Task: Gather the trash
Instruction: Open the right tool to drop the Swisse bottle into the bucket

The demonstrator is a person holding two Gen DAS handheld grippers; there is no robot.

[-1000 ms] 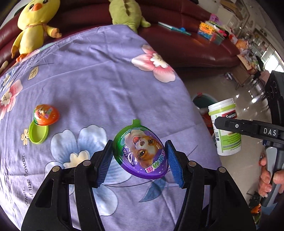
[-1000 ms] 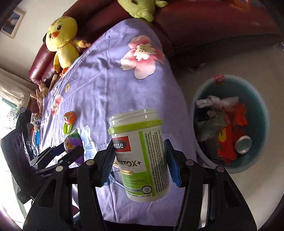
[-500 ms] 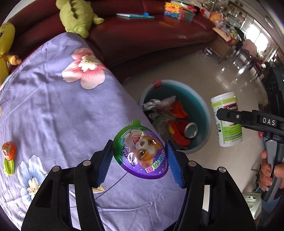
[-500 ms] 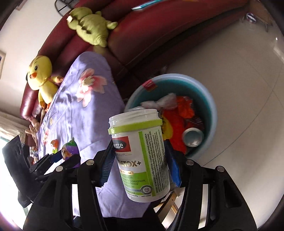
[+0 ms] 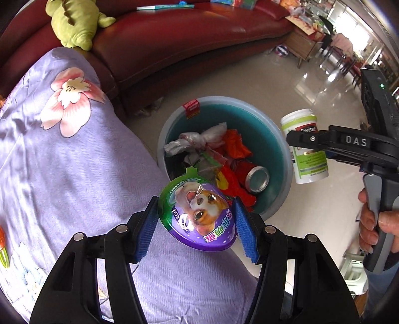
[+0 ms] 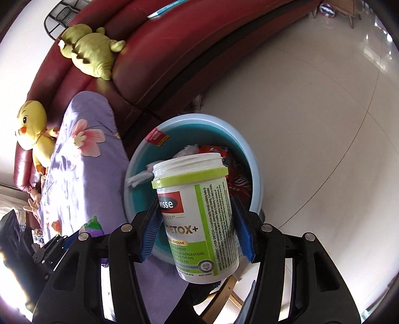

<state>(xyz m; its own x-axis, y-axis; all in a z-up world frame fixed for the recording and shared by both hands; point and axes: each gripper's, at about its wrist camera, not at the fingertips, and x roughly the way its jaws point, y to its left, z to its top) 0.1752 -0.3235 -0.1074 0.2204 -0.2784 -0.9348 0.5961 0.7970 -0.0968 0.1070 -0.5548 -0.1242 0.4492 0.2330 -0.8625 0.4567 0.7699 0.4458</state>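
My left gripper [image 5: 197, 224] is shut on a purple and green egg-shaped toy shell [image 5: 199, 219] with a puppy picture, held over the cloth's edge just short of the blue trash bin [image 5: 174, 119]. My right gripper [image 6: 197, 224] is shut on a white supplement bottle [image 6: 197, 219] with a green band, hanging in front of the same bin [image 6: 254, 169]. In the left wrist view the bottle [image 5: 306, 149] and the right gripper [image 5: 306, 138] hover at the bin's right rim. Wrappers, plastic bags and a can [image 5: 258, 175] lie inside the bin.
A purple flowered cloth [image 5: 74, 162] covers the table on the left. A dark red sofa [image 5: 187, 37] curves behind the bin, with a green plush [image 5: 74, 22] and a yellow chick plush [image 6: 35, 132] on it. Pale tiled floor [image 6: 311, 99] spreads to the right.
Both grippers have swung from above the cloth to the bin, each carrying its object. The bin has come into full view; the orange and green shells on the cloth have slid off to the left.
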